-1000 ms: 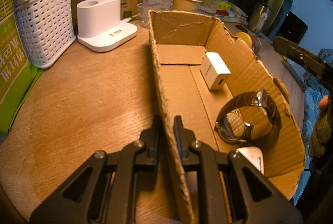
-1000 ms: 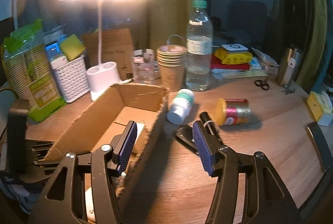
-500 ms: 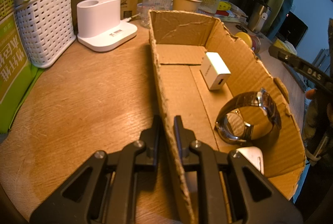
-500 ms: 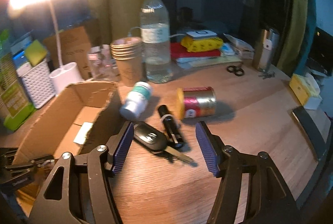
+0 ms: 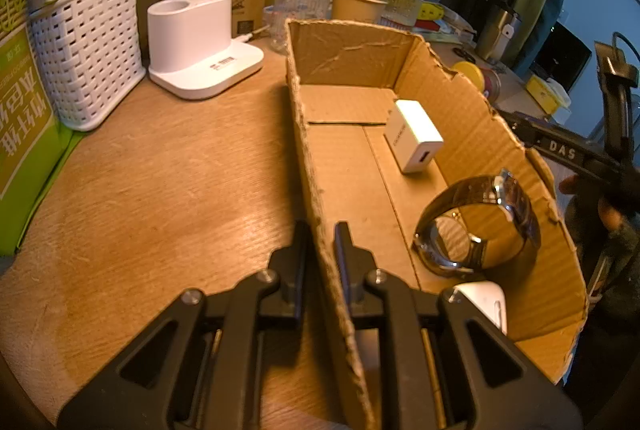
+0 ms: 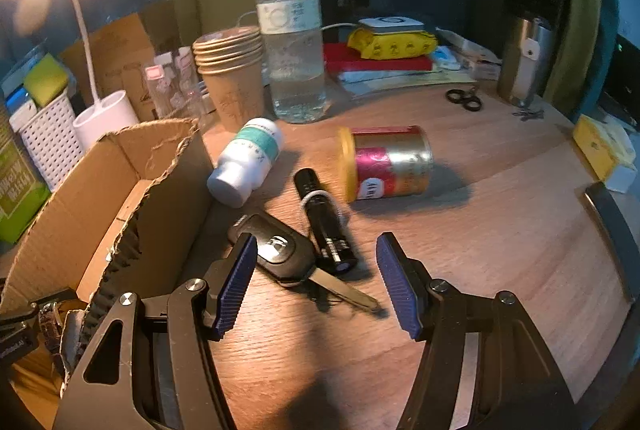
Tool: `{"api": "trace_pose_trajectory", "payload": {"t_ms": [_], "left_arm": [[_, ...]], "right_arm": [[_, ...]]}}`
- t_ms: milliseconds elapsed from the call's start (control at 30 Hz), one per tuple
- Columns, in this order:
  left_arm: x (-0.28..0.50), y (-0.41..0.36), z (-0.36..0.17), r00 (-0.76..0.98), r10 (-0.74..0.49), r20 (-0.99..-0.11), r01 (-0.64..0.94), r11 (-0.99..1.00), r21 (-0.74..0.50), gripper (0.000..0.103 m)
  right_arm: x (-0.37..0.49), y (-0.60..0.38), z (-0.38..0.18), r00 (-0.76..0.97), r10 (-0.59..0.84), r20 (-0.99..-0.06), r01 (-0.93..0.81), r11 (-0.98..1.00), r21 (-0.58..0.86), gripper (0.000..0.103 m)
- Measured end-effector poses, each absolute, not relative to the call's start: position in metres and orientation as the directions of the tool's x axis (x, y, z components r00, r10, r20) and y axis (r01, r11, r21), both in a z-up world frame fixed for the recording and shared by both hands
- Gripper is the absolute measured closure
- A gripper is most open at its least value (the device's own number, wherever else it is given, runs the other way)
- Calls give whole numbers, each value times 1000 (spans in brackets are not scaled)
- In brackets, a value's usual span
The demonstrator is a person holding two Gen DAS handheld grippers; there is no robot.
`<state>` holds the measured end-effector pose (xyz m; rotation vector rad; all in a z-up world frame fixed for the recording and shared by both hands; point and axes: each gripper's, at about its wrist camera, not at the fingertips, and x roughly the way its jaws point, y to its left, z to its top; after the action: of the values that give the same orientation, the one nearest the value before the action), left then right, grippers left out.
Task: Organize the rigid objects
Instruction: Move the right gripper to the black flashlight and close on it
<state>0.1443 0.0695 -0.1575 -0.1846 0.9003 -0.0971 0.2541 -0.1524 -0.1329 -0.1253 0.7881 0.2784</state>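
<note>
My left gripper (image 5: pixel 320 230) is shut on the left wall of an open cardboard box (image 5: pixel 310 166). Inside the box lie a white charger (image 5: pixel 416 136), a wristwatch (image 5: pixel 480 226) and a white object (image 5: pixel 484 304) at the near end. My right gripper (image 6: pixel 314 250) is open just above a black car key (image 6: pixel 280 252) and a black cylinder (image 6: pixel 326 222) on the table, right of the box (image 6: pixel 120 190). A white pill bottle (image 6: pixel 248 160) and a gold tin (image 6: pixel 386 162) lie beyond them.
A white basket (image 5: pixel 84 46) and a white lamp base (image 5: pixel 200 46) stand left of the box. Paper cups (image 6: pixel 232 74), a water bottle (image 6: pixel 292 30), books, scissors (image 6: pixel 464 98) and a steel cup (image 6: pixel 524 58) line the back. A yellow tissue pack (image 6: pixel 604 150) sits far right.
My right gripper has swung right from over the box and lowered toward the car key and black cylinder. The left gripper and box have stayed still.
</note>
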Motion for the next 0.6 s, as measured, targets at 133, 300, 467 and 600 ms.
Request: {"api": "trace_pose_trajectory", "payload": {"t_ms": [133,300,467,600], "left_arm": [[144,70,-157,618,-161,-769,6,980,-200,89],[144,69,-157,618,-161,-769,6,980,-200,89],[144,70,-157,618,-161,-769,6,980,-201,89],[144,69,-157,618,-161,-769,6,980,-200,89]], "right_arm": [[261,-148,-131,679,182,-711,-295,955,-38,38],[280,-155,-136,668,144,-730,-264,963,-51,38],[292,-158,-145,650,138,-747,-260,965,-48,46],[295,-157,-149,644,131,-753,-261,964,-55,54]]}}
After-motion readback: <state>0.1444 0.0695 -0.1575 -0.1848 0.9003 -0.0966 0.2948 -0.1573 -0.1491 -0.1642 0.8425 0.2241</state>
